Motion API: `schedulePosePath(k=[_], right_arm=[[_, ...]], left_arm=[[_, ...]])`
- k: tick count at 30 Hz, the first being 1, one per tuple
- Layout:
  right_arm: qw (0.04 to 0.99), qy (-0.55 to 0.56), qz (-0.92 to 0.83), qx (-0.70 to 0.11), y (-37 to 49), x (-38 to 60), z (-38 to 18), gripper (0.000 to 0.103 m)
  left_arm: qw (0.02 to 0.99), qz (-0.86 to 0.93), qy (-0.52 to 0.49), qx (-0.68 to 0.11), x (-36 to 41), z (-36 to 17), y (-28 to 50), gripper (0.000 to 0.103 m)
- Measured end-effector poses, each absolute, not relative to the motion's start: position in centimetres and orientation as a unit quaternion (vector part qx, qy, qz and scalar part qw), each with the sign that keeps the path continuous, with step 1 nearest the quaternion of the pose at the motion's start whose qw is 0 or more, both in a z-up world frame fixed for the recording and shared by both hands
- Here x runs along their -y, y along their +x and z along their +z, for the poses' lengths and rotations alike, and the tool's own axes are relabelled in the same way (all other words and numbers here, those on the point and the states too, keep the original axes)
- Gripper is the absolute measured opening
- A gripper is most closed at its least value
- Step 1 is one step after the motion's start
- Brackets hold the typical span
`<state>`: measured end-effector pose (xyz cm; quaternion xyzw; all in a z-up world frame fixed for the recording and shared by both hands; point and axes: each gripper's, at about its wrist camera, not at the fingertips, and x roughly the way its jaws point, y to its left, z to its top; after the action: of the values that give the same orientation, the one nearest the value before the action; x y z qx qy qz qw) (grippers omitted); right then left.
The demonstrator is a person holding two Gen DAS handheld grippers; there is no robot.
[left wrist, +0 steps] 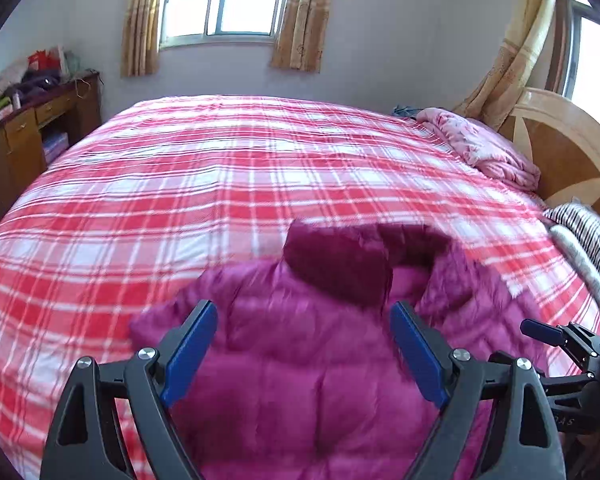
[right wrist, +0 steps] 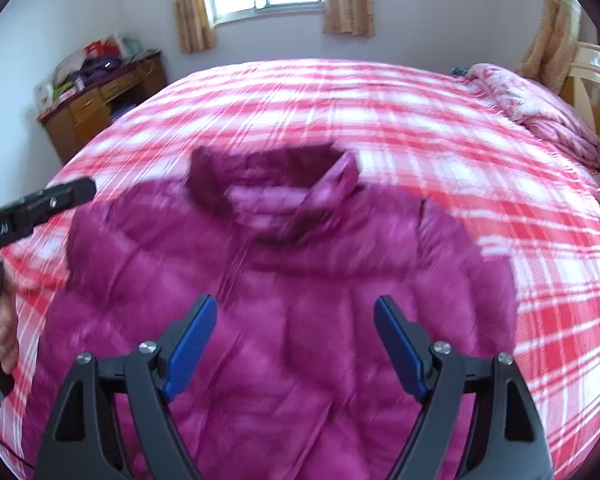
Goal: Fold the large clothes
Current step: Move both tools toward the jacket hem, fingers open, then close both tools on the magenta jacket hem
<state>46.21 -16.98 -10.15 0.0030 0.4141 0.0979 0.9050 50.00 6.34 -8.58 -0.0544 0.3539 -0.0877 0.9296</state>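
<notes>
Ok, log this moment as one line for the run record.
stage: fold not begun | magenta puffer jacket: spread on plaid bed cover, collar away | left gripper: jaws open, empty | right gripper: jaws open, empty

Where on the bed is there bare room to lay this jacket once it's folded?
Bare plaid bedspread lies between the magenta jacket and the far window wall, and left toward the wooden desk. Crowded along the headboard side: pink quilt, striped pillow.

Partial white lettering "Robot AI" on left gripper (right wrist: pixel 40 204) body; rest unreadable.
</notes>
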Motion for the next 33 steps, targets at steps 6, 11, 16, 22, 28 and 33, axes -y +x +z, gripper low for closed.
schedulePosePath(k=[6,11,16,22,28,33], right_arm=[[0.906,0.026,0.08,-0.416,50.7,18.4,-9.4,0.083],[0.902,0.01,0.071,-0.427,54.1,18.6,-10.0,0.083],[0.893,-0.01,0.064,-0.446,57.1,18.5,-11.1,0.084],[0.879,-0.069,0.067,-0.467,58.2,17.5,-12.7,0.025],[0.888,-0.091,0.061,-0.446,56.1,17.9,-12.6,0.014],[0.886,-0.084,0.051,-0.452,55.3,19.2,-13.7,0.013]], left_arm=[[0.932,-0.091,-0.056,-0.345,-5.0,-6.7,56.7,0.088],[0.907,-0.098,-0.051,-0.405,-3.0,-10.0,61.2,0.088],[0.897,-0.092,-0.026,-0.431,-2.1,-13.0,62.0,0.088],[0.888,-0.139,-0.017,-0.439,-2.9,-13.8,60.9,0.044],[0.885,-0.147,0.027,-0.441,-3.0,-14.0,58.1,0.02],[0.878,-0.143,0.031,-0.456,-4.2,-16.2,56.4,0.017]])
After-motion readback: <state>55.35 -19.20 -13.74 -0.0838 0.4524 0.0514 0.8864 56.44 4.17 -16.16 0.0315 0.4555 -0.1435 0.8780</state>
